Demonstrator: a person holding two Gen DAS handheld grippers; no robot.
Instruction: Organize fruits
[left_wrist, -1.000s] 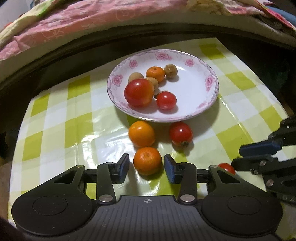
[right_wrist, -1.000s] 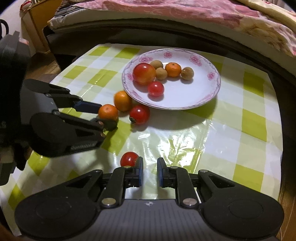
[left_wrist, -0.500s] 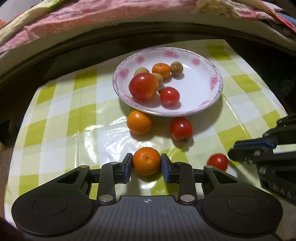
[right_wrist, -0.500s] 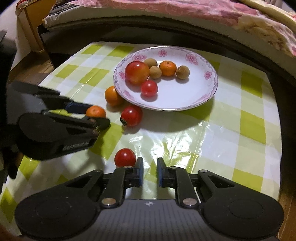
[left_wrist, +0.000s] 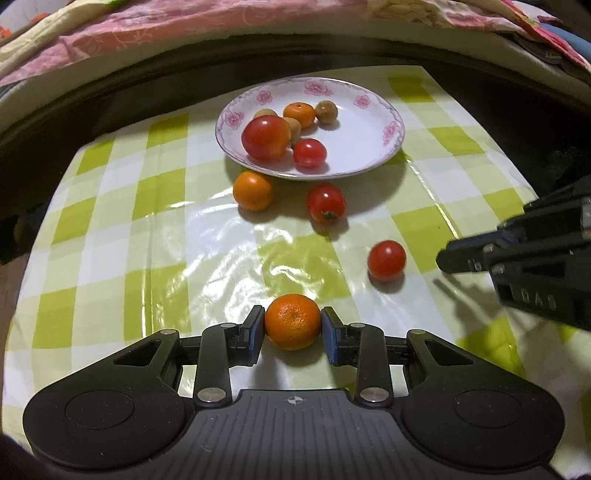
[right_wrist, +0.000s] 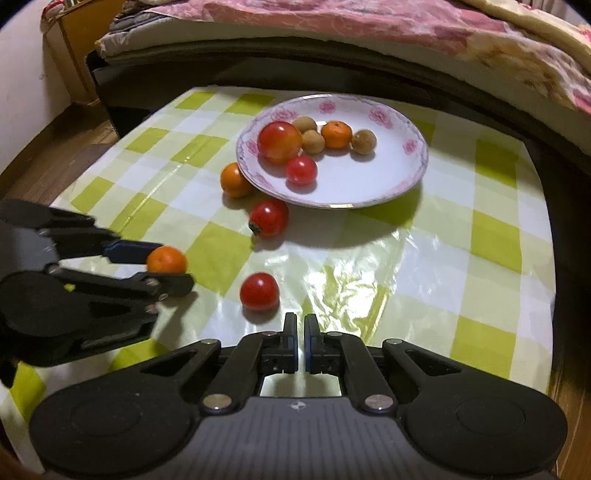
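Left wrist view: the left gripper (left_wrist: 293, 329) is pinching a small orange (left_wrist: 293, 322) between its two blue pads, one pad pressing on each side.
Small orange: it is sitting in the tongs just over the green and white checked tablecloth (left_wrist: 147, 236), well apart from the plate.
Right wrist view: the right gripper (right_wrist: 300, 341) is pointing down at the cloth with its tongs pressed together and nothing between them.
Plate: a white plate with pink flowers (right_wrist: 388, 173) is sitting at the far side of the cloth.
Fruit on the plate: a big red tomato (right_wrist: 279, 142), a little red tomato (right_wrist: 301, 170), a little orange (right_wrist: 336, 134) and three small brown round fruits (right_wrist: 364, 141) are lying together in it.
Fruit off the plate: a second orange (right_wrist: 233, 180) is touching the near edge of the plate, and a tomato with a green stem (right_wrist: 269, 218) is lying just beside the plate.
Loose tomato: one more small red tomato (right_wrist: 259, 291) is lying alone on the cloth, just in front of the closed right tongs and a bit to their left.
Both grippers: the left one is showing at the left side of the right wrist view, with the orange between its fingers.
Behind the table: a bed with a pink flowered blanket (right_wrist: 332, 22) is running along the back.
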